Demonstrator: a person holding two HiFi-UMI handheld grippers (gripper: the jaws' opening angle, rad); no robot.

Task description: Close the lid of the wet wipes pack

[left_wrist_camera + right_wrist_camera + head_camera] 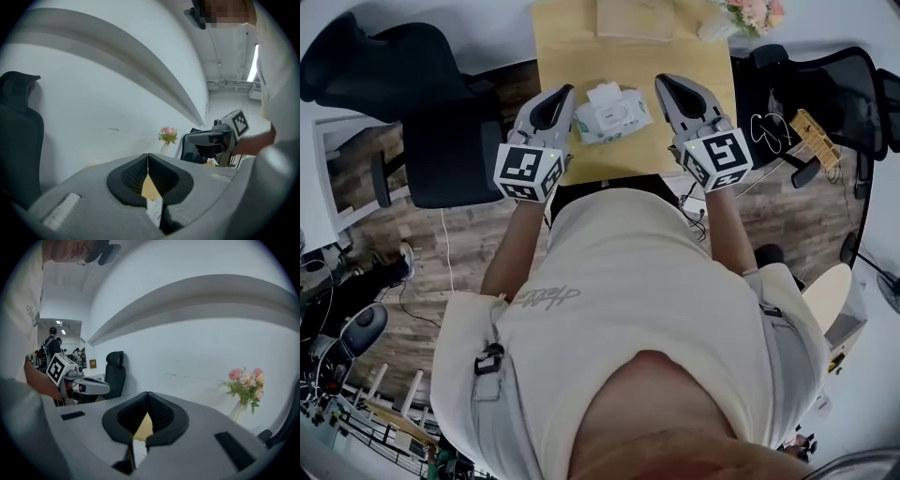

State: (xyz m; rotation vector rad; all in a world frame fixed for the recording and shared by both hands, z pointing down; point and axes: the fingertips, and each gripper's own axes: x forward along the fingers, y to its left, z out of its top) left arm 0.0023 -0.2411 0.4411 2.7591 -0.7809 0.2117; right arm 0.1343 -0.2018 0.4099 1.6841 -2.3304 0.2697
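Left gripper [559, 97] at nine o'clock, right gripper [667, 87] at three, flank the wet wipes pack [617, 117]. Both pairs of jaws meet on nothing, probably to press down its apparently raised lid [605, 93].

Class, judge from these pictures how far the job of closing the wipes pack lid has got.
Done: nothing yet; the wipes pack lies on the table with a white flap, seemingly its lid, standing up at its far side. In hand: the left gripper and right gripper hang either side of the pack, jaws together, holding nothing. Left: pressing the lid down.
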